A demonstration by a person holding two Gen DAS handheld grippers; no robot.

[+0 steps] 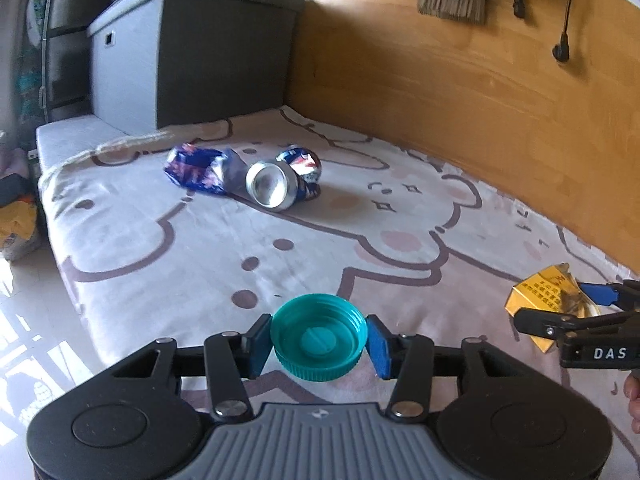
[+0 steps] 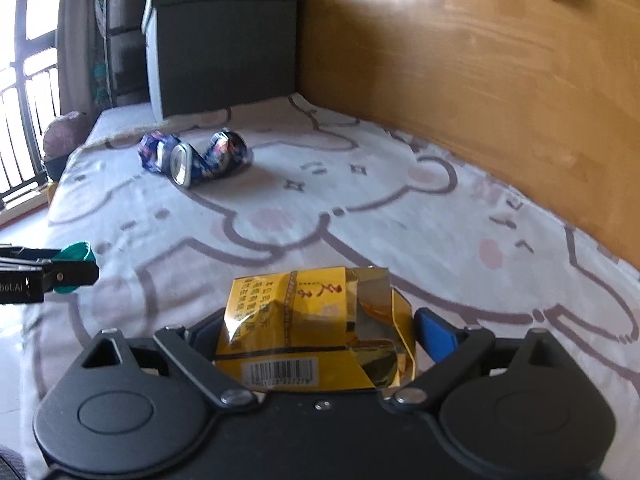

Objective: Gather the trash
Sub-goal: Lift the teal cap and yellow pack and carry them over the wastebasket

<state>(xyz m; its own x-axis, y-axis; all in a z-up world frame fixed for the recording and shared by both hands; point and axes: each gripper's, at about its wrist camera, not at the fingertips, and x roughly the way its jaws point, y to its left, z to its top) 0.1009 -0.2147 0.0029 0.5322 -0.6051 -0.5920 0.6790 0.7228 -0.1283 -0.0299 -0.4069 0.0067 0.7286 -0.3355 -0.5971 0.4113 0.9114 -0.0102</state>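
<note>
Your left gripper is clamped on a teal bottle cap, one blue pad on each side of its ribbed rim; the cap's open side faces up and back toward you, and it carries no writing. Ahead of that gripper and a little to its left, well apart from it, two crushed blue drink cans lie touching on the bedsheet. The nearer can lies on its side with its silver end turned toward you, its long axis running away from you; the print on both is too crumpled to read.

Your right gripper stands wide with a crumpled yellow and gold carton between its fingers. The right blue pad stands just beside the carton's edge and the left one is hidden behind it, so you cannot tell whether they press on it. The carton shows columns of Chinese characters, red brush characters near its far edge, and a barcode on the side nearest you. In the left view that gripper's side reads "DAS".
</note>
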